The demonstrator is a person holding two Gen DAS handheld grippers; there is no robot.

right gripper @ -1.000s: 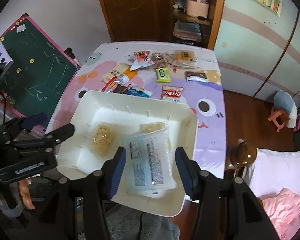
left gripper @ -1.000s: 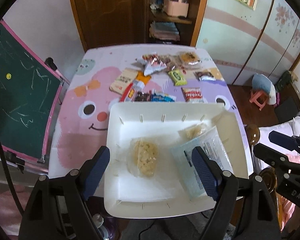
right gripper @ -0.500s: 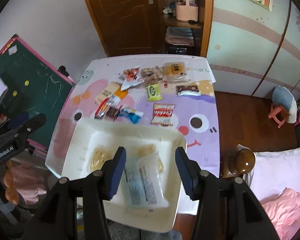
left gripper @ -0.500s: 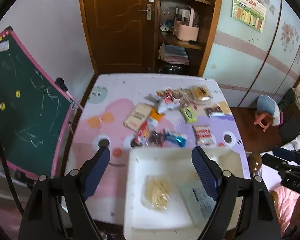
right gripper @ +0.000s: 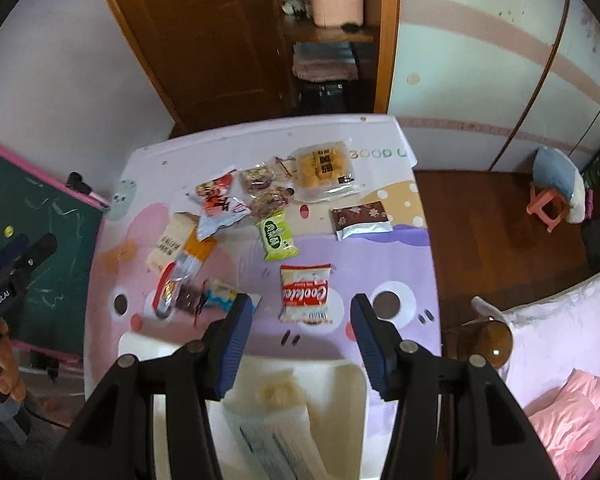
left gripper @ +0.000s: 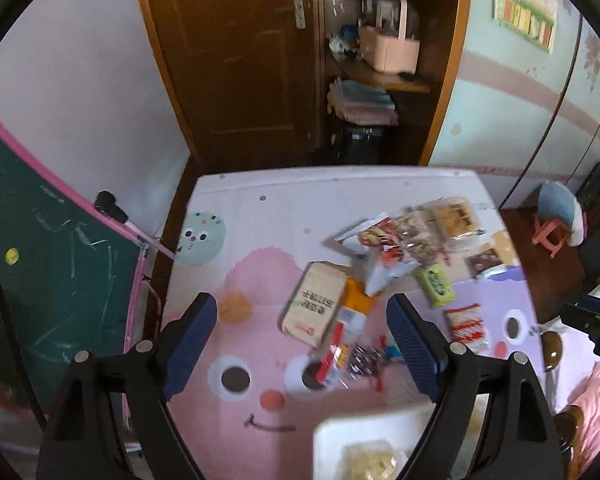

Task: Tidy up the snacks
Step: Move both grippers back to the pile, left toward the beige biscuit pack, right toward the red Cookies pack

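Observation:
Loose snack packets lie on the cartoon-print table (left gripper: 260, 232). Among them are a beige packet (left gripper: 314, 306), a long orange one (left gripper: 350, 316), a green one (right gripper: 278, 236) and a red-and-white cookie packet (right gripper: 306, 294). The white tray (right gripper: 332, 400) sits at the near edge and holds a clear bag of pale snacks (left gripper: 374, 460) and a printed clear pouch (right gripper: 276, 448). My left gripper (left gripper: 300, 304) hangs above the beige and orange packets. Its jaws are opening, with nothing between them. My right gripper (right gripper: 300, 300) hovers open above the cookie packet, holding nothing.
A green chalkboard (left gripper: 40, 260) leans at the table's left side. Behind the table are a brown door (left gripper: 236, 60) and shelves with a pink basket (left gripper: 388, 48). A pink stool (right gripper: 548, 208) and a bed with pink bedding (right gripper: 572, 412) are on the right.
Both grippers have moved from above the tray out over the table toward the loose packets. The tray has slid to the bottom of both views.

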